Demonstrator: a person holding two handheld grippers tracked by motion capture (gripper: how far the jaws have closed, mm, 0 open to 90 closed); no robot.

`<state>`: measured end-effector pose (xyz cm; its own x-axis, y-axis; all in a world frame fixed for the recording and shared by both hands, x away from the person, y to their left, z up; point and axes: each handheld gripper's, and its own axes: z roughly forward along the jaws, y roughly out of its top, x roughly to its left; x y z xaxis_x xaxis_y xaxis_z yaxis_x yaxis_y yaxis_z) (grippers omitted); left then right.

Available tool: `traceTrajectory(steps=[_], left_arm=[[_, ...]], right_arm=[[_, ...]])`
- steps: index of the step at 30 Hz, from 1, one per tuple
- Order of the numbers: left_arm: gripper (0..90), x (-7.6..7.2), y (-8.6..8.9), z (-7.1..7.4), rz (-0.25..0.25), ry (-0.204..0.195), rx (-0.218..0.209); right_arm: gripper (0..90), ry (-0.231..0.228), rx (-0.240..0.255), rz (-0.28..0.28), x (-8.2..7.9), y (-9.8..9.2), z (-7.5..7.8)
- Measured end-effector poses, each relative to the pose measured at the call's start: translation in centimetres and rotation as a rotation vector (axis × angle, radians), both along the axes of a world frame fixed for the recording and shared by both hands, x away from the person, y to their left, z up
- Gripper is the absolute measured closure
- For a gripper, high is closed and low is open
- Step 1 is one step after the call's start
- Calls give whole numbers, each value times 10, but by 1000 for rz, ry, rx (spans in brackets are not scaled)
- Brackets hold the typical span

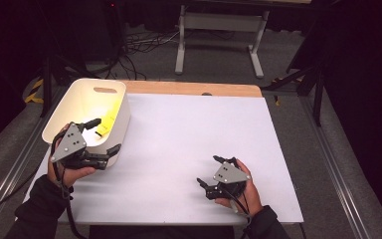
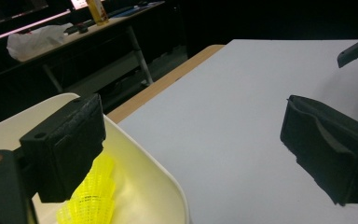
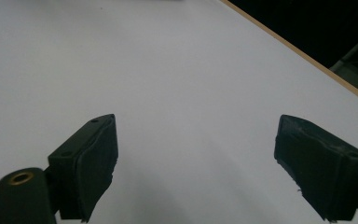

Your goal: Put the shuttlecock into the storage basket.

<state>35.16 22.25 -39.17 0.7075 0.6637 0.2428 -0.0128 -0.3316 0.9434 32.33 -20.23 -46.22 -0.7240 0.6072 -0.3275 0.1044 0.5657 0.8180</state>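
A white bin (image 1: 74,102) stands at the table's left edge with a yellow shuttlecock (image 1: 107,122) inside it. My left gripper (image 1: 108,134) is open and straddles the bin's near right wall, one jaw over the inside and one outside. In the left gripper view the shuttlecock (image 2: 92,198) lies just below the left jaw, inside the bin's rim (image 2: 170,189), and nothing is between the jaws of the left gripper (image 2: 193,151). My right gripper (image 1: 208,170) rests open near the front of the white tabletop (image 1: 189,134). In its own view the right gripper (image 3: 196,168) holds nothing.
The white tabletop has a wooden strip (image 1: 194,88) along its far edge. Beyond it stand a white desk frame (image 1: 221,30) and floor cables (image 1: 134,45). In the left gripper view a bench (image 2: 74,35) carries a white bag and a yellow bottle.
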Motion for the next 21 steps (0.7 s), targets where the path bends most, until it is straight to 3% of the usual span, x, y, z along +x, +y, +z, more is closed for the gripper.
traceTrajectory(steps=[13, 21], left_arm=[[71, -7, -6, -3, -32, -4, -10], [70, -11, -9, -7, -46, -5, 5]], right_arm=[[144, -13, 0, 2, -2, 1, 2], [144, -17, 2, 0, -3, 0, 3]])
